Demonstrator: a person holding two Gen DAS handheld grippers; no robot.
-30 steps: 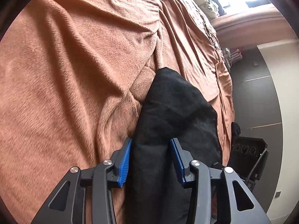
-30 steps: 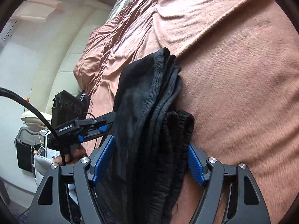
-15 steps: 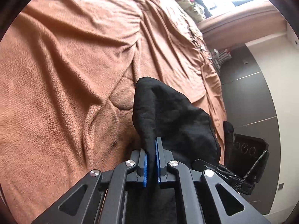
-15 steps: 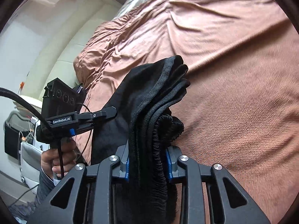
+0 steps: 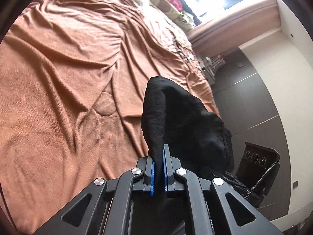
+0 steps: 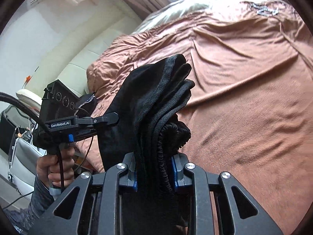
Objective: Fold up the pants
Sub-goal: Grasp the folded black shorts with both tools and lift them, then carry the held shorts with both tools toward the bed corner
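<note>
The black pants (image 5: 176, 121) are folded into a thick bundle and held up off the brown bed cover (image 5: 58, 78). My left gripper (image 5: 158, 168) is shut on one edge of the bundle. My right gripper (image 6: 154, 173) is shut on the other end, where the stacked layers and the elastic waistband (image 6: 172, 135) bunch between the blue pads. The left gripper also shows in the right wrist view (image 6: 82, 123), in a hand, touching the hanging cloth (image 6: 137, 90).
The rumpled brown cover (image 6: 244, 98) spreads over the whole bed. Pillows and clothes (image 5: 176, 2) lie at the far end by a bright window. Dark floor (image 5: 244, 101) runs along the bed's edge. A white padded wall (image 6: 58, 49) stands beside the bed.
Both grippers closed on the pants, from open around them a second ago. Since then both have lifted the bundle higher off the bed cover.
</note>
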